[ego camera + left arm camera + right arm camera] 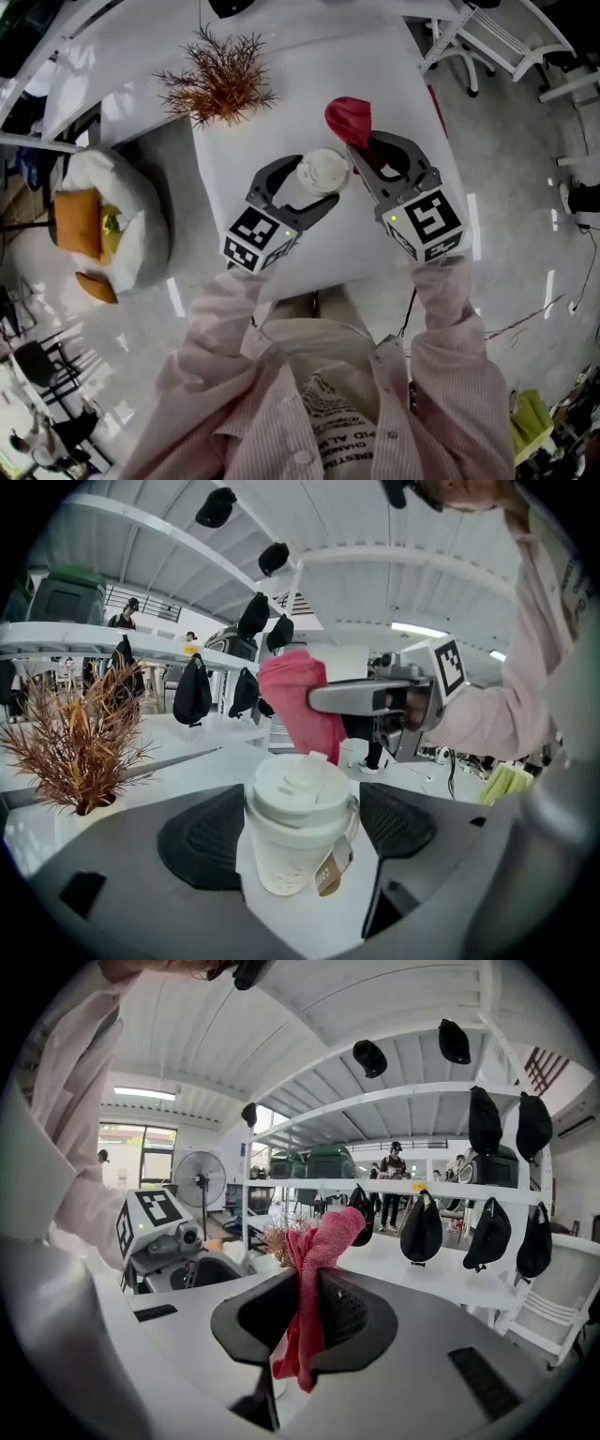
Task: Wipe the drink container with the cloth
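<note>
A pale drink container (322,172) with a white lid stands on the white table (281,122). My left gripper (319,180) holds it, and in the left gripper view the cup (300,827) sits with both dark pads (202,841) against its sides. My right gripper (361,142) is shut on a red cloth (349,117), which bunches up above the jaws just right of and beyond the cup. The right gripper view has the cloth (314,1269) pinched between the pads and hanging below them. In the left gripper view the cloth (298,710) hangs just behind the lid.
A dried brown plant (220,80) stands at the table's far left. Left of the table lies a white beanbag with orange cushions (103,225). White chair frames (487,37) stand at the far right. Shelves with black caps (487,1119) lie beyond.
</note>
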Demonstrator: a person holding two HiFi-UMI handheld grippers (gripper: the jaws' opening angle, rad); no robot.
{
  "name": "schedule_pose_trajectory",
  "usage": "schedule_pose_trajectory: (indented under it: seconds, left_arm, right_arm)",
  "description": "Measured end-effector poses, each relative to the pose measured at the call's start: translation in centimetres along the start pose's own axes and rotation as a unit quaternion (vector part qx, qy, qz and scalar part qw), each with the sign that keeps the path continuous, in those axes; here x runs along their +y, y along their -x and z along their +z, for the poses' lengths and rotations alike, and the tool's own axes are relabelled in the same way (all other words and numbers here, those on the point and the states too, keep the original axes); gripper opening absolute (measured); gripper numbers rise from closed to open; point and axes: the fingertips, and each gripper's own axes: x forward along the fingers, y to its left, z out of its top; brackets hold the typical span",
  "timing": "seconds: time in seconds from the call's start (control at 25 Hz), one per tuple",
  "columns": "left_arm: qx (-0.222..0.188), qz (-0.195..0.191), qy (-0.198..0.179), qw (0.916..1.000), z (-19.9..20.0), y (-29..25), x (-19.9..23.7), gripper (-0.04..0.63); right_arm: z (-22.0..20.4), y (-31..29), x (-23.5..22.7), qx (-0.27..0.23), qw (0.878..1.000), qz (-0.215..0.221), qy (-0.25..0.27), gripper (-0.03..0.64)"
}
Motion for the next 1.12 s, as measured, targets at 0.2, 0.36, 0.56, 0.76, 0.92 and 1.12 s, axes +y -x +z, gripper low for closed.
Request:
schedule_pose_trajectory:
  seconds: [0.2,0.36,0.56,0.76,0.92,1.12]
  left_arm:
    - [-0.001,0.002,-0.007,1.0,-0.2,0.0,0.1,0.36]
    - [-0.007,0.003,-0.009,0.9999,0.1,0.0,0.1,0.36]
    - [-0.006,0.001,-0.009,0.9999,0.0,0.1,0.1,0.36]
    - [-0.006,-0.002,-0.01,0.9999,0.1,0.1,0.1,0.36]
    - [-0.008,-0.003,-0.009,0.9999,0.0,0.2,0.2,0.36]
    - [-0.009,-0.004,-0.01,0.9999,0.0,0.1,0.2,0.36]
  right_arm:
    - [-0.4,-1.2,1.9,0.027,0.998,0.027,0.046,0.04]
    - [-1.1,-2.3,3.2,0.054,0.994,0.051,0.08,0.042]
    - [-2.1,-3.2,4.6,0.091,0.987,0.078,0.107,0.041]
    - [-3.0,-3.6,5.4,0.111,0.985,0.086,0.105,0.041]
    - [-3.2,-3.7,5.6,0.121,0.983,0.087,0.106,0.041]
    - [-3.5,-3.6,5.8,0.132,0.982,0.085,0.109,0.041]
